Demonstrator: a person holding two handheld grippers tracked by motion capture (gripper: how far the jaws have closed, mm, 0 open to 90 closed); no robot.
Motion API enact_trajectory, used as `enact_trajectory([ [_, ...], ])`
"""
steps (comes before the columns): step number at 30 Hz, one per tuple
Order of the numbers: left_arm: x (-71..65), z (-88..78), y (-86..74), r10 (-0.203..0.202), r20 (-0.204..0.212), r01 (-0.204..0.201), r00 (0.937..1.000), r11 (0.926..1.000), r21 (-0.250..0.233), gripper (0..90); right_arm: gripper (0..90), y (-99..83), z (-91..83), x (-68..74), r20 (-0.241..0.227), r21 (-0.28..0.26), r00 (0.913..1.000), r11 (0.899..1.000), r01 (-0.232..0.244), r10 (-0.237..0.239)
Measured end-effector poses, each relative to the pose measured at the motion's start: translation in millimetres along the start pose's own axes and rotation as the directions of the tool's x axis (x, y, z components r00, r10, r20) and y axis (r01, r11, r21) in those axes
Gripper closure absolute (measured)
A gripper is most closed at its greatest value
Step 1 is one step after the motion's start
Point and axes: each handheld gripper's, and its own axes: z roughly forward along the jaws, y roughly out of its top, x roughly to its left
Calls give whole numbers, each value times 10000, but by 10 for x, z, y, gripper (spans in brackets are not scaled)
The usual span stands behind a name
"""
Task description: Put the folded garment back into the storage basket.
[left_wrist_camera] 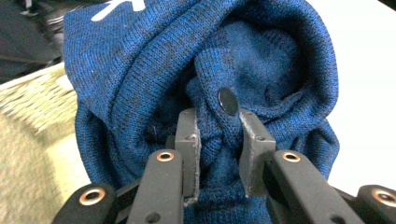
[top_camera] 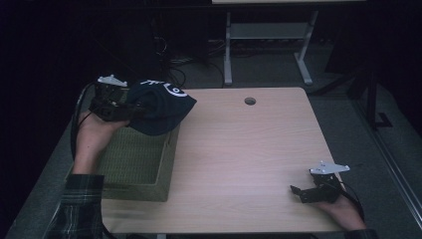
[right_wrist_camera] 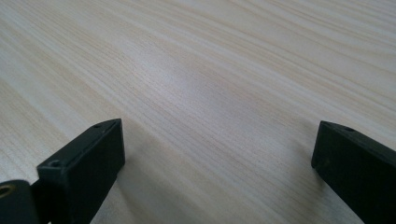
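Hat (top_camera: pixel 161 107), a dark blue knitted one with white lettering, is what I have in hand, and it hangs above the far end of the green basket (top_camera: pixel 144 172) on the left of the counter (top_camera: pixel 249 159). Starting nearest me: my right tongs (top_camera: pixel 297 191) rest low over the bare wood at the near right corner, jaws spread wide with nothing between them. Farther off on the left, my left tongs (top_camera: pixel 138 107) are clamped tight on a bunched fold of the knit, pinched between the pads (left_wrist_camera: pixel 189 140) in the left gripper view, just below a small dark round tag (left_wrist_camera: pixel 228 101).

I judge this to be the carrying step, with the hat lifted and travelling at the basket's far edge. Whether it is heading in or out I cannot tell. Next I need a steady grip until the hat hangs over its spot, then a lowering and a clean release.
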Motion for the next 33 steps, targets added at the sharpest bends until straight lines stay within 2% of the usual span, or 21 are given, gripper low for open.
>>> enact_trajectory([
  [5,153,-25,-160,-341,-638,354,9974,9992,183,719,23,0,0,0,3,3,10000,10000,-2,2],
  [8,241,2,-268,-600,-969,628,9935,9977,259,719,24,0,0,-1,16,2,10000,10000,-10,10],
  [15,408,109,-489,-1158,-1326,1222,9844,9916,413,719,23,1,-1,-3,24,23,10000,10000,-4,3],
  [23,523,334,-728,-1580,-1308,1690,9787,9826,773,718,24,1,-1,-4,25,29,10000,10000,-2,2],
  [33,583,659,-976,-1874,-1034,1996,9768,9720,1240,716,23,1,-1,-4,27,26,10000,10000,-1,1],
])
